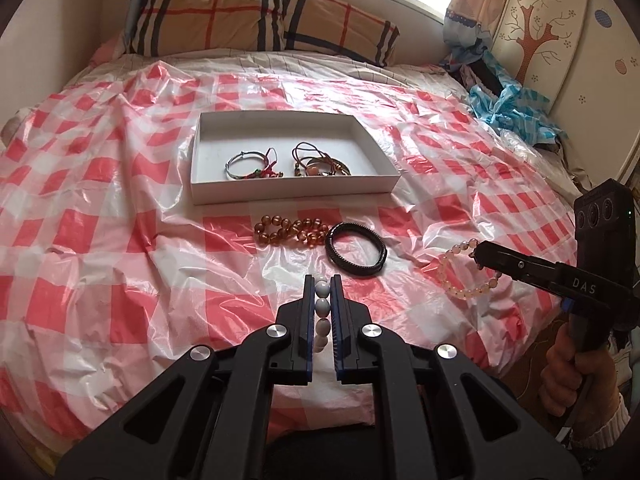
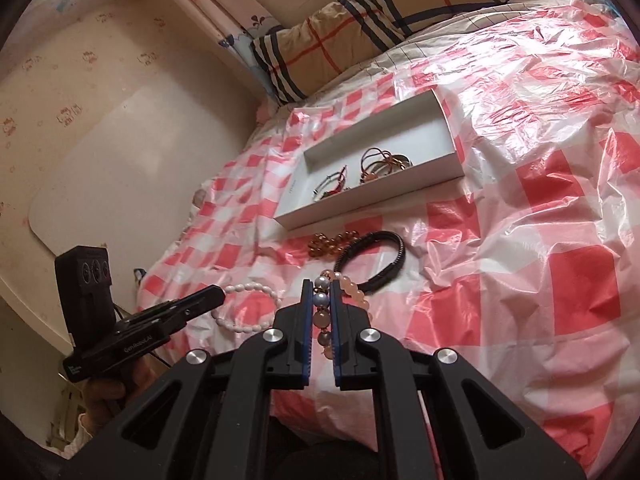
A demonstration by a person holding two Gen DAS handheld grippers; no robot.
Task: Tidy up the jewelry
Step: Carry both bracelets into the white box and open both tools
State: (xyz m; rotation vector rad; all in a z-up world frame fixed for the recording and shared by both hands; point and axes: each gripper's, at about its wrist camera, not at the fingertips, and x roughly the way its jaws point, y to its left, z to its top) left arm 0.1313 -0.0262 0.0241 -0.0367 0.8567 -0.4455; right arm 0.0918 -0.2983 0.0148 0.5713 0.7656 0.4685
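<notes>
My left gripper (image 1: pixel 322 280) is shut on a white bead bracelet (image 1: pixel 322 308), which also shows in the right wrist view (image 2: pixel 248 308). My right gripper (image 2: pixel 321 283) is shut on a peach bead bracelet (image 2: pixel 352 286), which shows at the right of the left wrist view (image 1: pixel 460 276). A white box (image 1: pixel 292 190) ahead holds a silver bangle (image 1: pixel 242 166) and several corded bracelets (image 1: pixel 320 162). An amber bead bracelet (image 1: pixel 288 232) and a black ribbed bracelet (image 1: pixel 356 250) lie on the checked sheet in front of the box.
A red and white checked plastic sheet (image 1: pixel 120 200) covers the bed. Plaid pillows (image 1: pixel 256 20) lie at the head. Blue crumpled fabric (image 1: pixel 508 100) sits at the right by a decorated wardrobe (image 1: pixel 560 32). A wall lies to the left in the right wrist view (image 2: pixel 100 140).
</notes>
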